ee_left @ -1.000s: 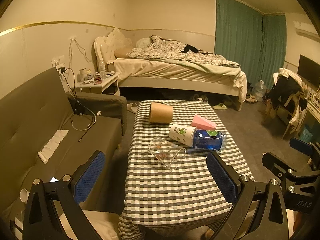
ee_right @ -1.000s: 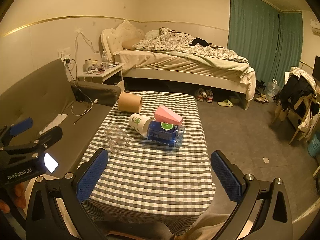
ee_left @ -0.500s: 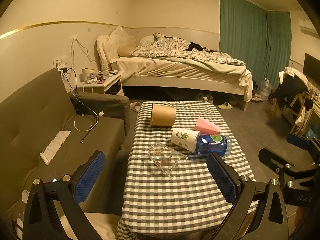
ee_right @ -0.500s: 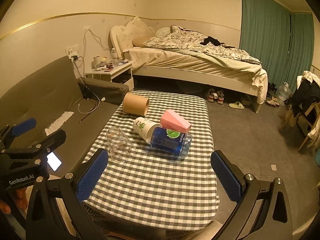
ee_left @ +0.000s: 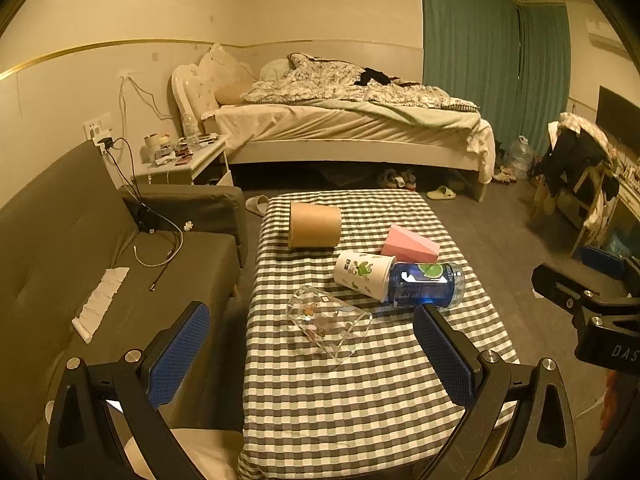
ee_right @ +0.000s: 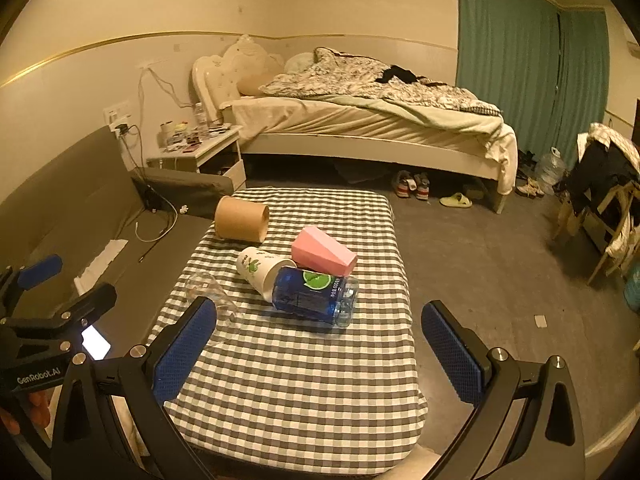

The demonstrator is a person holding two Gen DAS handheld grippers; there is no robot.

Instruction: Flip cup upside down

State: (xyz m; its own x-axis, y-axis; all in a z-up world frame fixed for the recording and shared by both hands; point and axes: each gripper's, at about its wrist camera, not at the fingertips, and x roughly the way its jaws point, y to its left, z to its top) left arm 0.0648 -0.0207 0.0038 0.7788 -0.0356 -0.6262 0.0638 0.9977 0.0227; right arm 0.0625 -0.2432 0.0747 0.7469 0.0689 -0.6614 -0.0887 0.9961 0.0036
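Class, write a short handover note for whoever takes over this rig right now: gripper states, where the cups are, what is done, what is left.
Left gripper: open, empty, above the table's near end.
Right gripper: open, empty, same height.
All five cups lie on their sides on the checkered table: clear glass cup nearest, white printed cup touching the blue cup, pink cup behind, brown paper cup farthest.
Done: nothing flipped.
Left: grasp a cup and set it rim down.

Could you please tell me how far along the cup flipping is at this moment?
Nothing looks done: the glass cup, brown cup, white cup, pink cup and blue bottle all lie on their sides on the checked table. In hand: nothing; the left hand-held gripper and right hand-held gripper are open, short of the cups. Left: grasp a cup and set it mouth-down.
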